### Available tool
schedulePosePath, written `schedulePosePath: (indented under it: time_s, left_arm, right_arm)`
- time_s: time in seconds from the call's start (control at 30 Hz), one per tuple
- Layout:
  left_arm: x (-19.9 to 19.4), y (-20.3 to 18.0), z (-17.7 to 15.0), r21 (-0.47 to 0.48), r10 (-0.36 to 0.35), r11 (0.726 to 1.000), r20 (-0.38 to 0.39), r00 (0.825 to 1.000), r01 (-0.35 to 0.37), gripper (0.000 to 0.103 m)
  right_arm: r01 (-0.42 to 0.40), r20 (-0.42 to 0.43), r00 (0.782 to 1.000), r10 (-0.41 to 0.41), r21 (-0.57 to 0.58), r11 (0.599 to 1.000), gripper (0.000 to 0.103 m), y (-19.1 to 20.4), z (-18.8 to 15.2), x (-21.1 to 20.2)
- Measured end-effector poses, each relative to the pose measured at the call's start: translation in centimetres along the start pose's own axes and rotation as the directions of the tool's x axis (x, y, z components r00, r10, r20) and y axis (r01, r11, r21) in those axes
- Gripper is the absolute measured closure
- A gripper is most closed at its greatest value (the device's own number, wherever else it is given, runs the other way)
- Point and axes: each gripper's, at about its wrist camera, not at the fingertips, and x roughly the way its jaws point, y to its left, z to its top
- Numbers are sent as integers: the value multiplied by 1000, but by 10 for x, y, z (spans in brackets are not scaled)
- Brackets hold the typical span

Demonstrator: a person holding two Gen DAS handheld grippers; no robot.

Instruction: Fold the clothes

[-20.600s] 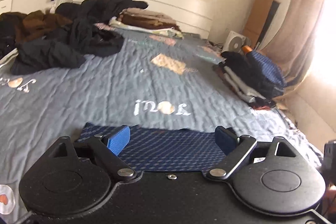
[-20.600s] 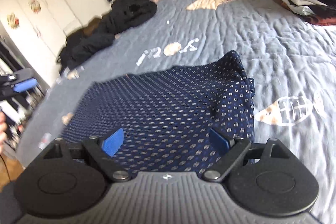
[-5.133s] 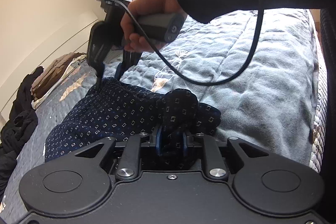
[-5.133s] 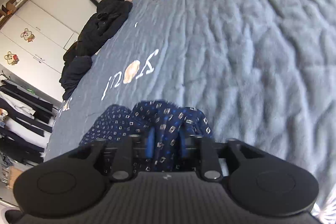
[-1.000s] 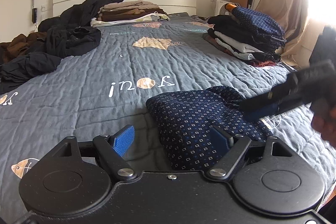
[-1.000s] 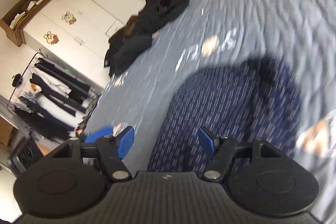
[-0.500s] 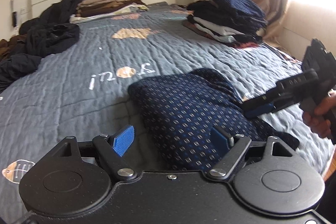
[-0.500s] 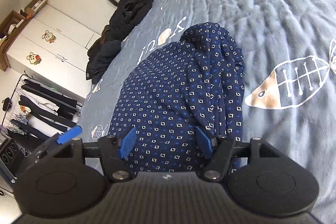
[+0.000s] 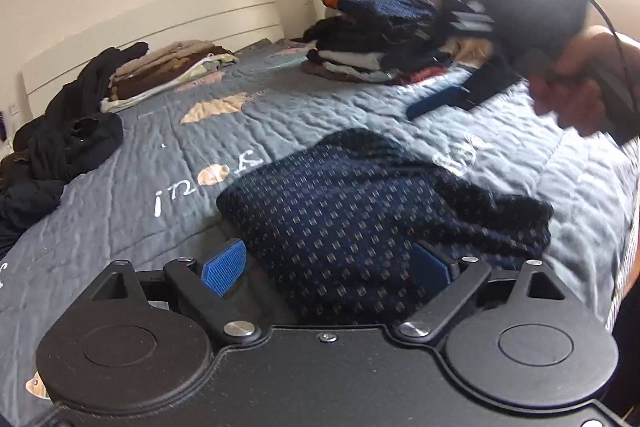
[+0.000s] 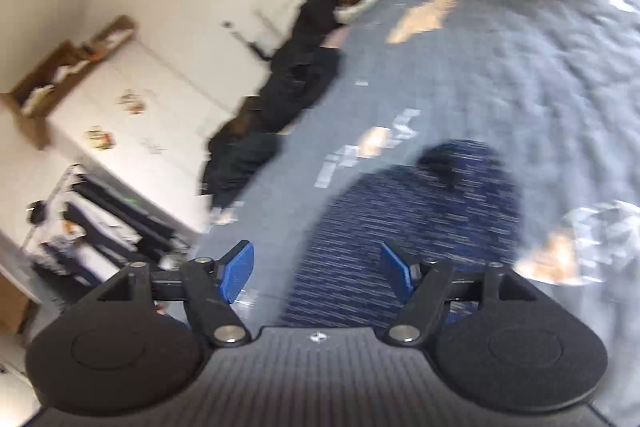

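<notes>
Both grippers off the shirt (image 9: 360, 219), fold done
Left gripper (image 9: 324, 267) and right gripper (image 10: 316, 271) widening, empty since a few seconds ago; next goes onto the stack (image 9: 372, 39)

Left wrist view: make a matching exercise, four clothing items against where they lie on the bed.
Things:
1. navy patterned garment
2. black clothes heap
3. brown folded stack
4. dark folded stack

Places:
A. by the headboard
B. far right, near the curtain
C. left edge of the bed
D. nearest, in front of the hand-held gripper

Pairs: 1-D, 2-C, 3-A, 4-B
</notes>
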Motion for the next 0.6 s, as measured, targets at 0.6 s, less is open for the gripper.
schedulePosePath:
  time_s: [0.6]
  left_arm:
    - [3, -52, -55, 37, 161, 986, -17, 987, -160, 16]
  right_arm:
    - [81, -129, 989, -79, 9, 997, 32, -25, -29, 36]
